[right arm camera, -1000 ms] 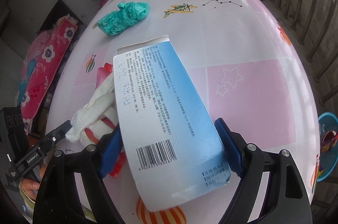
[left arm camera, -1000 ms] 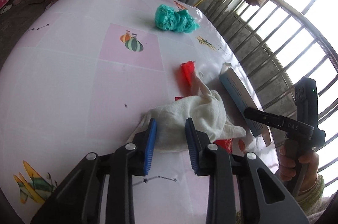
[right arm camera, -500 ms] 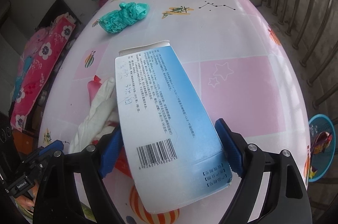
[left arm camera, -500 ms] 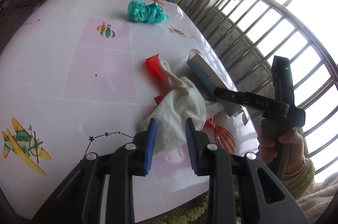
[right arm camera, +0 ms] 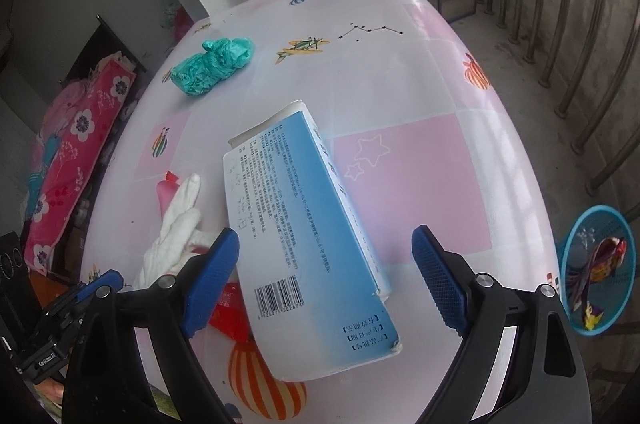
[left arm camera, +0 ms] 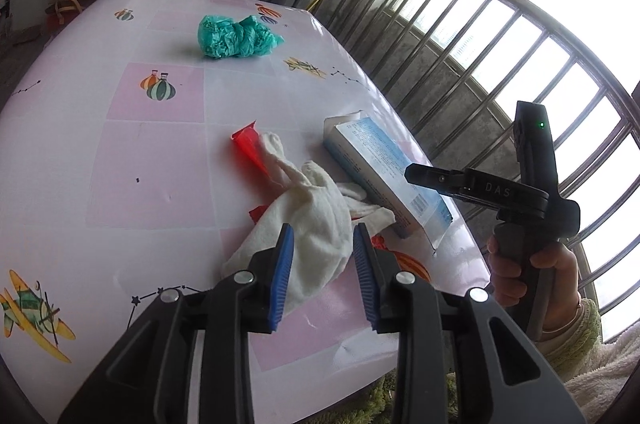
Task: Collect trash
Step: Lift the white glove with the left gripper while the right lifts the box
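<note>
Roughly at the middle of the left wrist view lies the trash: a crumpled white cloth (left arm camera: 316, 224) spread over a torn red wrapper (left arm camera: 249, 147), with a long blue-and-white carton (left arm camera: 384, 175) just to its right, lying flat near the table's right edge, one end flap open. Farther up, left of centre, a balled green plastic bag (left arm camera: 236, 37) sits alone, well apart from the rest. The left gripper (left arm camera: 322, 274) at the bottom of that view has its blue pads a little apart and opening; the near edge of the cloth shows between them, but the pads do not press it. At the right of the frame a hand (left arm camera: 532, 276) holds the right gripper's black handle beside the carton. The table (left arm camera: 80, 143), covered in a pink-and-white printed sheet, is bare across its whole left half, and its rounded near edge runs along the bottom. In the right wrist view the carton (right arm camera: 304, 224) fills the centre, printed text and barcode facing up; the right gripper (right arm camera: 326, 280) stands wide and opening, its pads clear of the carton's sides. Past the table's right edge, metal railings line a concrete floor, and a blue mesh basket (right arm camera: 576, 236) at lower right holds colourful scraps.
</note>
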{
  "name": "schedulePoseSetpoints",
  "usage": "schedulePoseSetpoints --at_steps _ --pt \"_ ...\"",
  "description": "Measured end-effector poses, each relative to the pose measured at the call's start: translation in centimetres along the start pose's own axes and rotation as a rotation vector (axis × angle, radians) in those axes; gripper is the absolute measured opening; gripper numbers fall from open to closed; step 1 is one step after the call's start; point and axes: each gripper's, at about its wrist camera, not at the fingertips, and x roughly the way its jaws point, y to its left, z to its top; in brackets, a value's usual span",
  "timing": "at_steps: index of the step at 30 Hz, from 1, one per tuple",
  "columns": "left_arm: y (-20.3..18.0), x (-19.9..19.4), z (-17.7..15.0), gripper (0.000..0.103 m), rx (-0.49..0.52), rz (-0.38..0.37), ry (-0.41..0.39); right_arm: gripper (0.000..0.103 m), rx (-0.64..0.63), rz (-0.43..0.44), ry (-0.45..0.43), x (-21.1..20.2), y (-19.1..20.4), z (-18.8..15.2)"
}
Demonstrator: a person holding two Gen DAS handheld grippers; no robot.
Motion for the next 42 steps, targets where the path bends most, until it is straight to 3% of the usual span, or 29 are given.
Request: schedulePoseSetpoints --at_steps 11,20,27,34,42 --pt "-0.7 0.9 0.1 0.030 0.011 0.039 0.026 0.087 -0.180 -0.019 0.068 2.6 2.8 0.8" --pt "-1.3 2.0 0.5 0.036 0.033 0.049 0.046 0.081 -0.041 -0.053 0.038 2.2 -0.5 1.0" --pt "-1.7 4.1 0.9 0.036 0.096 0.146 0.066 0.081 -0.037 -0.053 0.033 2.0 -0.8 0.7" --pt "-1.4 4.4 1.1 0.036 0.098 0.145 0.059 0.081 -0.034 -0.050 0.032 1.9 -0.9 0.6" --pt "-0.9 3.3 1.2 0.017 0.055 0.104 0.032 0.081 -0.034 -0.050 0.033 1.9 -0.9 0.6"
